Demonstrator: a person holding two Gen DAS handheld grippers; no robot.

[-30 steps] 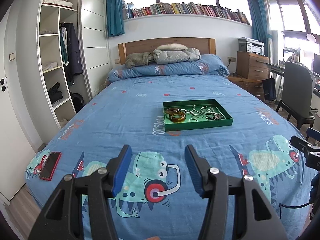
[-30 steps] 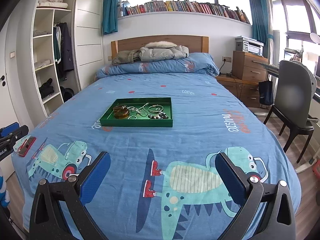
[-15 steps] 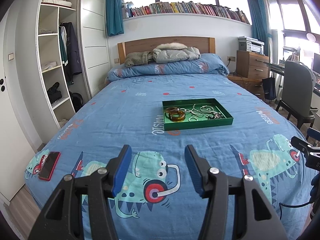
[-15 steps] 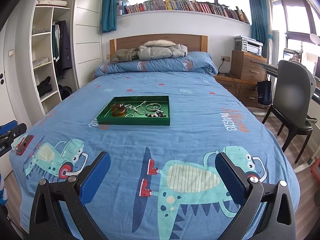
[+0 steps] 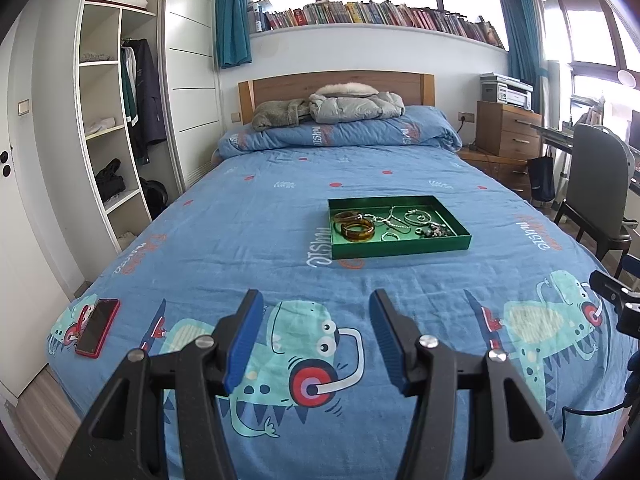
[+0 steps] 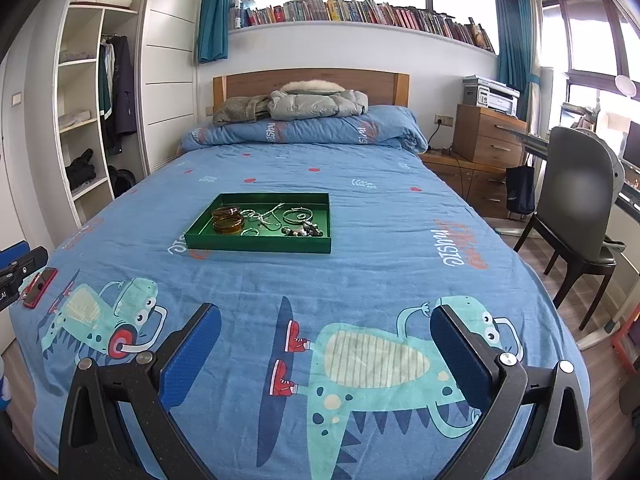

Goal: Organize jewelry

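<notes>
A green tray [image 5: 400,247] [image 6: 256,245] lies in the middle of the bed. In it are amber bangles [image 5: 356,229] [image 6: 228,222], silver chains and bracelets [image 5: 412,216] [image 6: 298,215] and a dark beaded piece [image 5: 436,233] [image 6: 306,231]. My left gripper [image 5: 316,300] hovers over the foot of the bed, well short of the tray, open and empty. My right gripper [image 6: 326,314] hangs over the dinosaur print, also far from the tray, open wide with nothing between its fingers.
A red phone [image 5: 97,327] [image 6: 39,287] lies near the bed's front left corner. Folded jackets [image 5: 332,107] rest on the pillow end. A wardrobe [image 5: 120,120] stands left of the bed; a dresser [image 6: 488,144] and a chair [image 6: 576,216] stand right.
</notes>
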